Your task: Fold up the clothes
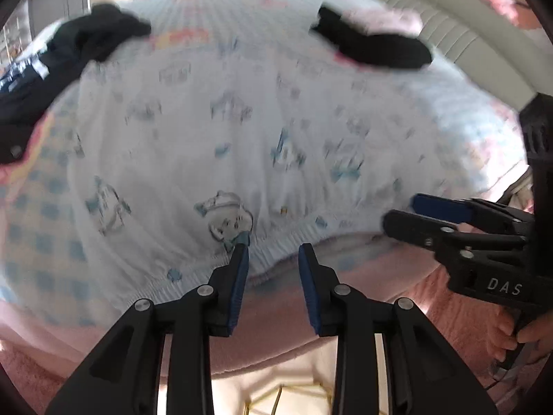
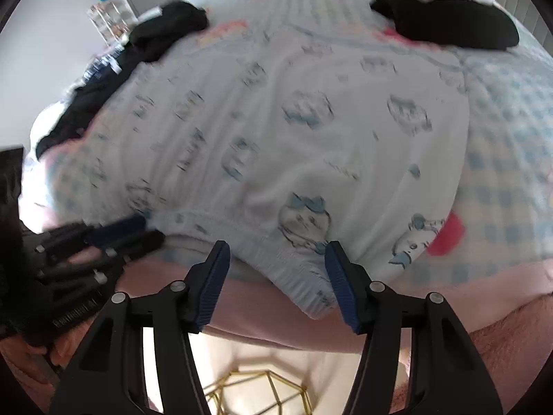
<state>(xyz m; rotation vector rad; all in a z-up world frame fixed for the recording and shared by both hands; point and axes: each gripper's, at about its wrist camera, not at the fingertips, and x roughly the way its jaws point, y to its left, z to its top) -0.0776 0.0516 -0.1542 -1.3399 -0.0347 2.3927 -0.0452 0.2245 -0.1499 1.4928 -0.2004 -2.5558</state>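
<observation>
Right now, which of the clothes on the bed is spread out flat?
The white printed garment in the middle, its ribbed hem nearest the jaws. The two black garments, far left and far right, lie bunched.

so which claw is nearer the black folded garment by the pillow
Right. The right claw sits at the near hem of the white printed garment, on the same side of the bed as the black folded garment; the left claw sits further along the hem, away from it.
</observation>
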